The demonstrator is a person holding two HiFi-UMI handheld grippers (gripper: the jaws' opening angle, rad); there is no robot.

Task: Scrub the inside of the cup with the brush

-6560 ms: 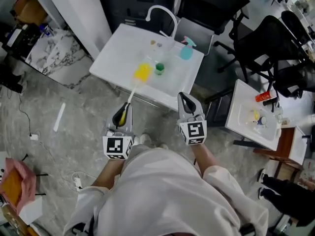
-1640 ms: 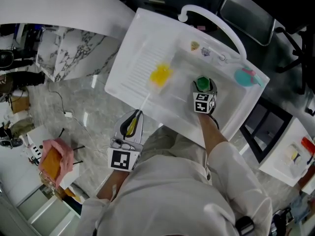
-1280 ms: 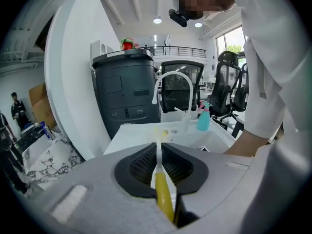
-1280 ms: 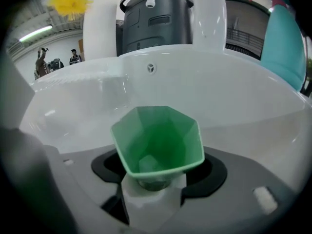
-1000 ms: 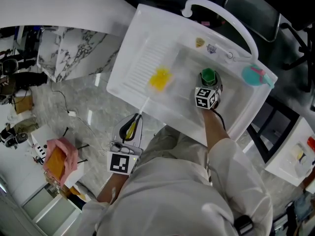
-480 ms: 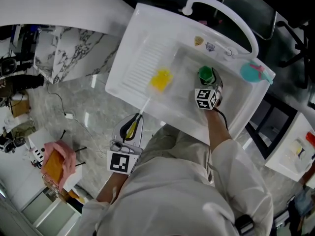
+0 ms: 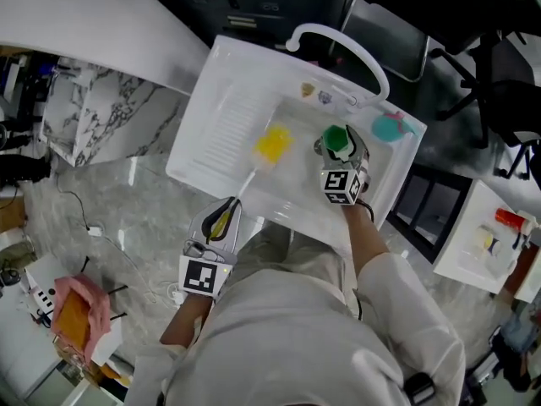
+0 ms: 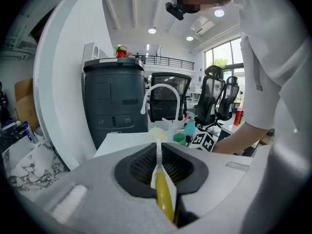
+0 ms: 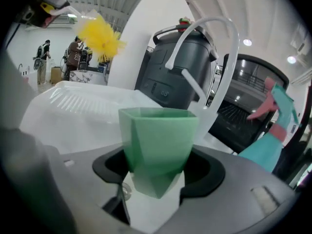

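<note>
A faceted green cup [image 9: 157,139] stands upright between the jaws of my right gripper [image 9: 158,173], which is shut on its lower part. In the head view the cup [image 7: 336,139] and right gripper [image 7: 339,150] hang over the basin of the white sink [image 7: 297,194]. My left gripper [image 8: 159,162] is shut on the yellow grip of a brush [image 8: 163,191]. Its thin white stem runs out to a fluffy yellow head [image 7: 272,142] over the drainboard, left of the cup. The left gripper [image 7: 225,210] sits at the sink's near edge. Brush head [image 9: 100,33] and cup are apart.
A white arched faucet [image 7: 336,44] rises at the back of the sink, with a teal spray bottle [image 7: 390,127] at its right corner. A dark cabinet [image 8: 114,99] stands behind. A small white table [image 7: 478,239] with bottles is at the right; marble floor lies to the left.
My right gripper has lifted the green cup up from the basin floor. The left gripper and brush have stayed nearly in place. The head view has shifted a little.
</note>
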